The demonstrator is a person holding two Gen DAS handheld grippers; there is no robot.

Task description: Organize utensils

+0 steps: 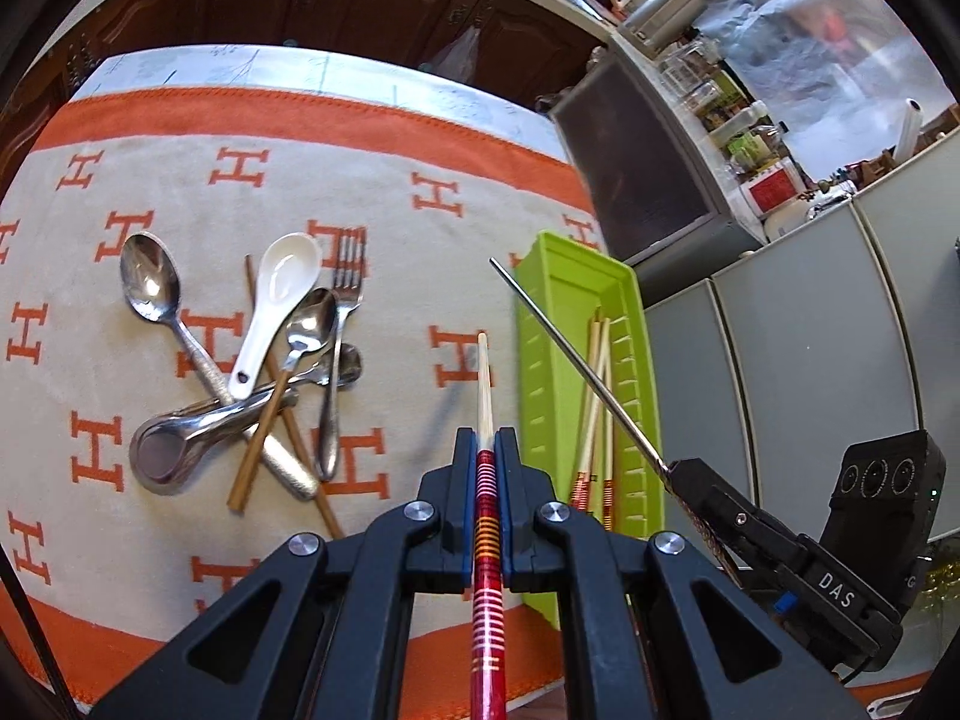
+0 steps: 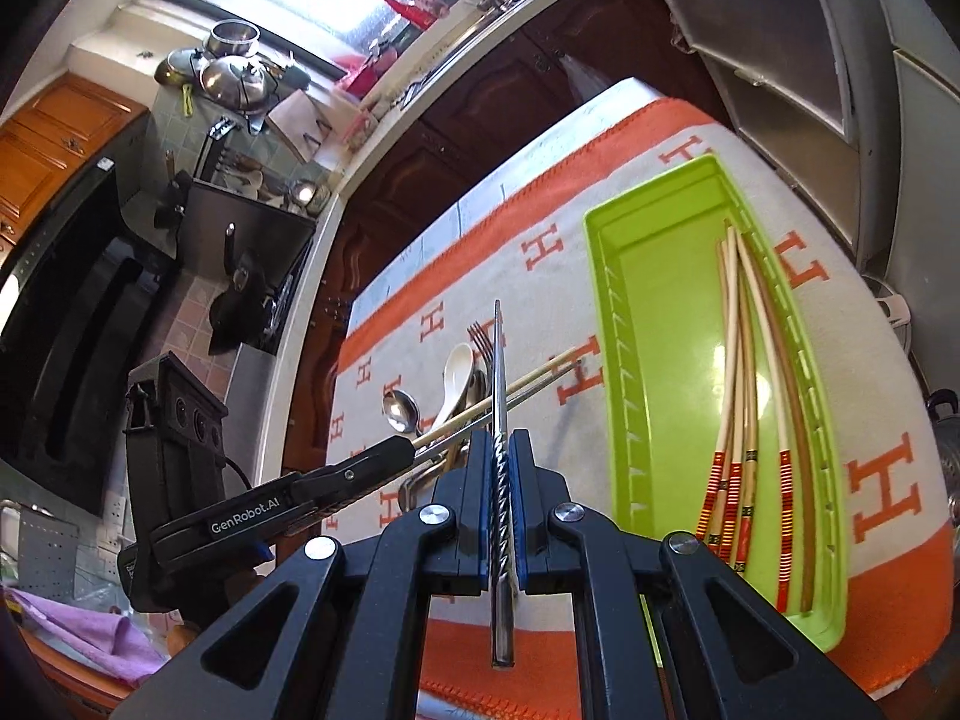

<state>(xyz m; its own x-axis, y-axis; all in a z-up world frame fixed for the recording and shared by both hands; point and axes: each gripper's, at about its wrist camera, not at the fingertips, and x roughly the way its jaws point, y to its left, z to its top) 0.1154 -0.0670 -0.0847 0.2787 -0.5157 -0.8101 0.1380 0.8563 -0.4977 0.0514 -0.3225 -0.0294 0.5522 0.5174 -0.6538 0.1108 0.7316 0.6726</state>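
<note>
A: The left gripper [image 1: 486, 456] is clamped on a pale bamboo chopstick with a red-and-orange banded handle [image 1: 483, 384]. The right gripper [image 2: 503, 462] pinches a thin, twisted-handled steel chopstick [image 2: 499, 372]. Both sticks are held clear above the bench.

B: So it's the carry step. Next, I'd judge, each goes lengthwise into the long lime-green plastic tray [image 2: 654, 324] on the right, beside the banded bamboo chopsticks [image 2: 735, 372] already there.

A: Smooth, slim rods could slip. The shiny spoons and fork [image 1: 264, 348] remain piled left on the felt-like orange-patterned cloth [image 1: 240, 192].
</note>
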